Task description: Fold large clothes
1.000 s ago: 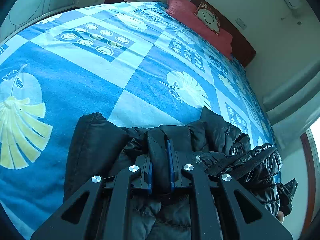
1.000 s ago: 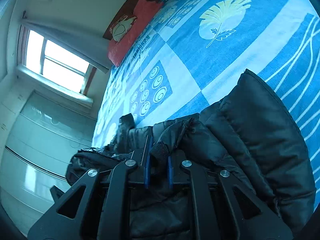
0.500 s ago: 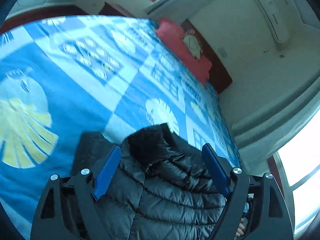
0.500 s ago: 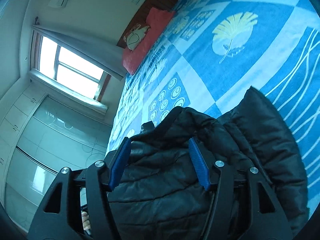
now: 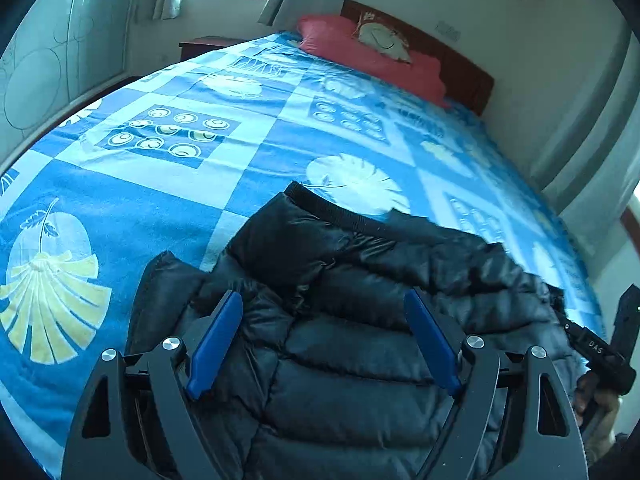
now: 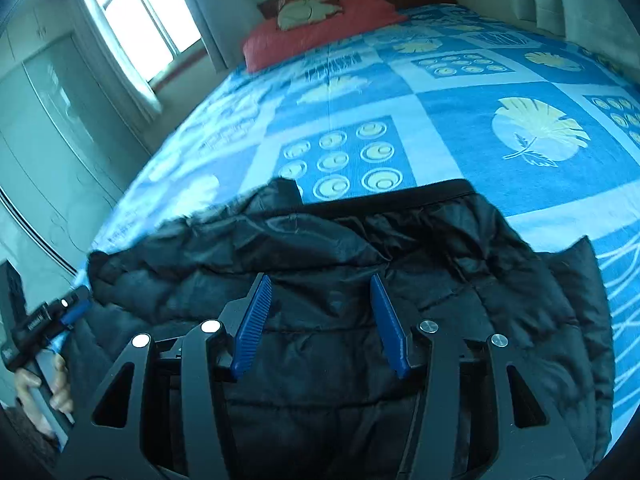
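A black quilted puffer jacket (image 5: 360,280) lies folded in a bundle on the near part of the bed, also in the right wrist view (image 6: 360,248). My left gripper (image 5: 322,300) is open, its blue pads (image 5: 216,336) spread wide above the jacket, holding nothing. My right gripper (image 6: 320,284) is open too, its pads (image 6: 252,320) apart over the jacket. The other gripper shows at the edge of each view: the right one (image 5: 600,352) and the left one (image 6: 44,320).
The blue patterned bedspread (image 5: 200,176) covers the bed. A red pillow (image 5: 372,56) lies at the wooden headboard. A wardrobe (image 6: 48,120) and a window (image 6: 140,20) stand on one side, a wall on the other.
Both grippers were shut on jacket fabric a second ago, then opened and let it go. They have lifted back, and the jacket now lies flatter on the bed.
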The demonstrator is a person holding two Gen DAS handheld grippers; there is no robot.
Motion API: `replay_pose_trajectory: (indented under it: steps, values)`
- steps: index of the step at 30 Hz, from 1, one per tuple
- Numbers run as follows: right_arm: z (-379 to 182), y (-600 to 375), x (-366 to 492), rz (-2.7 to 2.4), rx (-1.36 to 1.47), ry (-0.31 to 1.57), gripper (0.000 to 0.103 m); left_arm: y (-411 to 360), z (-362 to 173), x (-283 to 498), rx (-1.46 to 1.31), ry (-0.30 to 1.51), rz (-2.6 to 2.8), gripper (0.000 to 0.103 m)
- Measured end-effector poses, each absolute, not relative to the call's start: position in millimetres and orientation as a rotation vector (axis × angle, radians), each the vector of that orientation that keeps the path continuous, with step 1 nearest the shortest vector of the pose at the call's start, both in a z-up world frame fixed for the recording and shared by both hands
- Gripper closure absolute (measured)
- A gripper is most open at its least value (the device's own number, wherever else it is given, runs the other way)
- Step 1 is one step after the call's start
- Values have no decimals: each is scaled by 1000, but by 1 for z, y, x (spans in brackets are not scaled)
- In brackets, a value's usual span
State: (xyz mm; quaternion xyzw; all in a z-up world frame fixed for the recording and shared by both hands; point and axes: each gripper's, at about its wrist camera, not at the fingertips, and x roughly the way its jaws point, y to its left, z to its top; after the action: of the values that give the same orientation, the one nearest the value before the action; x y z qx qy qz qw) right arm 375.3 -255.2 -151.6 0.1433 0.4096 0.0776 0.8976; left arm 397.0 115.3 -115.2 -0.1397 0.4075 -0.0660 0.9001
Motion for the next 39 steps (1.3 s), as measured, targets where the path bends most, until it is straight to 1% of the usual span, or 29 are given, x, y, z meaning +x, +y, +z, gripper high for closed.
replay_pose_trajectory:
  steps: [4, 8, 12, 15, 19, 23, 25, 29, 32, 35, 36, 39]
  values:
    - [-170, -247, 390, 132, 240, 868, 51, 106, -131, 410, -209, 879, -84, 21]
    - [-173, -245, 390, 126, 232, 867, 50, 97, -139, 416, -141, 896, -45, 20]
    - [-157, -246, 383, 112, 234, 863, 51, 95, -120, 409, -110, 900, -15, 20]
    - [-135, -236, 367, 133, 266, 803, 51, 93, -90, 385, -181, 816, -47, 20]
    - [-128, -196, 366, 198, 194, 799, 51, 56, -77, 373, -178, 781, -167, 20]
    - [-154, -163, 377, 199, 76, 865, 50, 18, -101, 386, -52, 830, -168, 20]
    - [-168, -165, 384, 199, 104, 890, 49, 14, -127, 402, -33, 894, -128, 20]
    - [-166, -163, 387, 197, 98, 907, 49, 0, -135, 414, 60, 908, -76, 20]
    - [-146, -185, 369, 226, 157, 870, 49, 19, -118, 401, -4, 908, -123, 20]
    - [-129, -217, 350, 186, 152, 808, 48, 59, -97, 372, -89, 849, -132, 20]
    - [-126, -232, 343, 148, 141, 791, 45, 75, -95, 365, -103, 837, -105, 20]
    - [-139, -263, 342, 78, 129, 810, 44, 114, -108, 361, -164, 858, -31, 20]
